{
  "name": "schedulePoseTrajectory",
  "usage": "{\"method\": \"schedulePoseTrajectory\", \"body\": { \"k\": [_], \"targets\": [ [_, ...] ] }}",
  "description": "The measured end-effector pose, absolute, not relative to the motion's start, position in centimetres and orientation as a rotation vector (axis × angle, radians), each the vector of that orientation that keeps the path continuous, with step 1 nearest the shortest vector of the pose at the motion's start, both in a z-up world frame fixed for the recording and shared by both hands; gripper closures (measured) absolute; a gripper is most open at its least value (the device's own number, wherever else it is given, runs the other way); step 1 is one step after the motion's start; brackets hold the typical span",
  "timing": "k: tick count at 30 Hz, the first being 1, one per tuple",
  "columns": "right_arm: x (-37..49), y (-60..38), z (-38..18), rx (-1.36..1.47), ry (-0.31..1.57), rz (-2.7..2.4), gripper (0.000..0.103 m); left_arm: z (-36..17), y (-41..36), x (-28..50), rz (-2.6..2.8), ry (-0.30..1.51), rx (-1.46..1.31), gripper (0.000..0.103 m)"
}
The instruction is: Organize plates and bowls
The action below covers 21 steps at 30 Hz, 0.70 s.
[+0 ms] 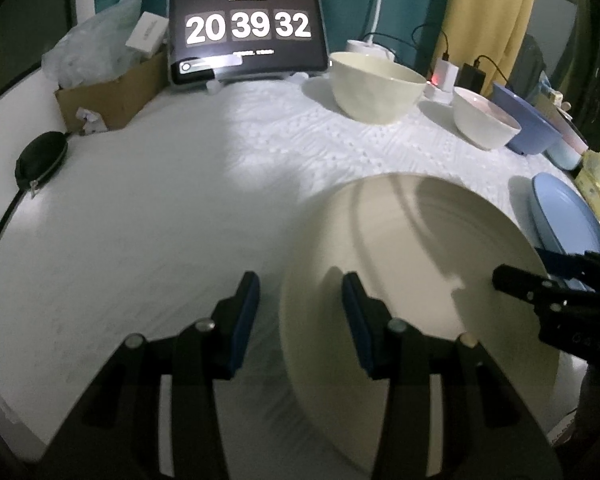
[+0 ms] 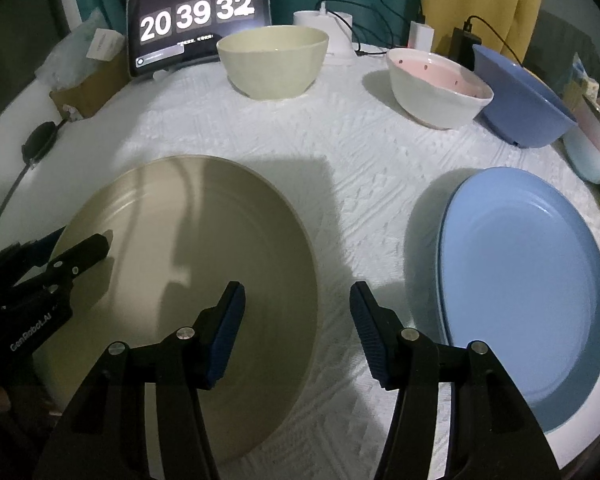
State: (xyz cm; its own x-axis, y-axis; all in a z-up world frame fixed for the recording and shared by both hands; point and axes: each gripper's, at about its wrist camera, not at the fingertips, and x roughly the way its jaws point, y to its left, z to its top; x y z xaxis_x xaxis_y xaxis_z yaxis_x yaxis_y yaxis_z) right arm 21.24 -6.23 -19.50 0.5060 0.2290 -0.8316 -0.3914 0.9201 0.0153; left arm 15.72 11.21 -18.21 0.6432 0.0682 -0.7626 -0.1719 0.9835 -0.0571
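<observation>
Propped tablet clock (image 1: pixel 246 34), cardboard box (image 1: pixel 108 92), black zip pouch (image 1: pixel 40 158), chargers (image 2: pixel 422 34) behind.

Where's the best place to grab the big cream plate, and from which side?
Take the cream plate by its thin raised rim, one finger above and one below. It lies flat on the cloth, so only the edge offers a pinch. The right hand-held gripper already straddles the rim on the blue plate's side, probably the easiest approach.

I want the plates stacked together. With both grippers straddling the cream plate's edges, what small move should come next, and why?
Probably close the left gripper on the cream plate: its near rim already sits between open fingers. The right gripper also stands open over the opposite rim. The blue plates lie apart to the right, so a firm grip should come first.
</observation>
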Motion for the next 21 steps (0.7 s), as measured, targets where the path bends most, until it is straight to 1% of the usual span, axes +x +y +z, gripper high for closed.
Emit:
{"method": "schedulePoseTrajectory", "body": {
  "k": [1, 4, 6, 8, 15, 21],
  "targets": [
    [21.27, -6.22, -19.56, -0.18, 0.974, 0.381, 0.046, -18.23, 11.14, 15.69, 0.124, 0.86, -0.13, 0.058],
    [21.21, -6.1, -19.61, -0.172, 0.975, 0.395, 0.053, -18.25, 10.61, 15.65, 0.088, 0.855, -0.116, 0.059],
    [21.16, -6.07, -19.55, -0.174, 0.971, 0.398, 0.061, -18.24, 10.37, 15.68, 0.08, 0.856, -0.115, 0.059],
    [21.04, -6.06, -19.52, -0.178, 0.966, 0.398, 0.068, -18.24, 10.39, 15.75, 0.079, 0.857, -0.122, 0.059],
    [20.86, -6.32, -19.49, -0.178, 0.956, 0.389, 0.074, -18.2, 10.32, 15.79, 0.076, 0.863, -0.128, 0.061],
    [20.71, -6.69, -19.27, -0.174, 0.945, 0.387, 0.075, -18.05, 10.43, 15.68, 0.059, 0.871, -0.148, 0.061]
  ]
}}
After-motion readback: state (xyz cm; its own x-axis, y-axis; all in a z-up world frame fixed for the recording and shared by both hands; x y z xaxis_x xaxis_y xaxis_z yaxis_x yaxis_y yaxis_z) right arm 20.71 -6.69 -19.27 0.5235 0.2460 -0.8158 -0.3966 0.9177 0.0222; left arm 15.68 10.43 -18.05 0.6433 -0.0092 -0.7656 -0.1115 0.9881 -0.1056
